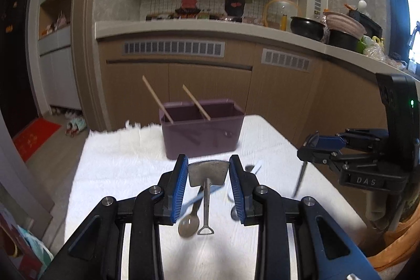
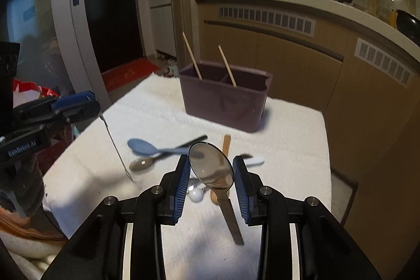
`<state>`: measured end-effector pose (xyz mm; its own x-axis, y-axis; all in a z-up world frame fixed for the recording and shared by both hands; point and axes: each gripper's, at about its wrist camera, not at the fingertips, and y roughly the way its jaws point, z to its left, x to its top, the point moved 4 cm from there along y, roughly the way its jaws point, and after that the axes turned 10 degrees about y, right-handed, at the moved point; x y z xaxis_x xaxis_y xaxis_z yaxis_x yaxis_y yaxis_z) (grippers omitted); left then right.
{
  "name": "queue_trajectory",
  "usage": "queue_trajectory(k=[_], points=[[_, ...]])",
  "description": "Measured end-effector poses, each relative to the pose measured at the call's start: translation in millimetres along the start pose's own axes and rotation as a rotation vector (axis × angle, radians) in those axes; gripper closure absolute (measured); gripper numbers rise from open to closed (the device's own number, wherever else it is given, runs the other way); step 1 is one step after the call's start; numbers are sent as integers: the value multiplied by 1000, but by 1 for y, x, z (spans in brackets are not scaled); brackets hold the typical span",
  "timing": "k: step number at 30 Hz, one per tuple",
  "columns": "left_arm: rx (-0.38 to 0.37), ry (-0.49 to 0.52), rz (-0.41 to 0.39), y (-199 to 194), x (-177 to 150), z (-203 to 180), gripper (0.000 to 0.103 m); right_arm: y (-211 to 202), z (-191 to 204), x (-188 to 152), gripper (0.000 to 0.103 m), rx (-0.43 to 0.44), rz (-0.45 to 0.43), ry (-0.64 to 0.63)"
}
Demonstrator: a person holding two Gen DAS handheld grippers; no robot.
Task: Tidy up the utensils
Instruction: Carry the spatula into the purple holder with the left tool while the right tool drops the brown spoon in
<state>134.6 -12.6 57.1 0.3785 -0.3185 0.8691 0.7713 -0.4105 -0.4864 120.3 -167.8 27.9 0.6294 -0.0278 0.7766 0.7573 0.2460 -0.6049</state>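
My left gripper (image 1: 208, 173) is shut on the flat blade of a small metal spatula (image 1: 208, 172), whose handle hangs down above the table. My right gripper (image 2: 211, 169) is shut on the bowl of a large metal spoon (image 2: 210, 164), handle pointing down. A purple two-compartment utensil box (image 1: 200, 127) stands on the white cloth (image 1: 118, 162) at the back, with two wooden chopsticks (image 1: 157, 99) leaning in it. A blue spoon (image 2: 143, 144), a metal spoon (image 2: 143, 164), a wooden utensil (image 2: 226, 143), a white spoon (image 2: 256, 161) and a black utensil lie loose on the cloth.
The table drops off at its left and right edges. Kitchen cabinets (image 1: 210, 80) and a cluttered counter (image 1: 328, 28) stand behind it. Each gripper shows in the other's view: the right gripper (image 1: 312, 142) and the left gripper (image 2: 86, 102).
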Motion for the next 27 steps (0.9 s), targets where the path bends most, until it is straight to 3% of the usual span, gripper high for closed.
queue_trajectory(k=[6,14,21,27], points=[[43,52,-100,-4,59,7,74,-15,5,55,69,24,-99,14],[107,29,-211,22,148,44,74,-21,-3,158,69,19,-256,49],[80,-16,-181,79,173,74,74,30,-23,207,69,47,-249,120],[47,-42,-57,147,153,88,74,97,-36,201,69,46,-154,153]])
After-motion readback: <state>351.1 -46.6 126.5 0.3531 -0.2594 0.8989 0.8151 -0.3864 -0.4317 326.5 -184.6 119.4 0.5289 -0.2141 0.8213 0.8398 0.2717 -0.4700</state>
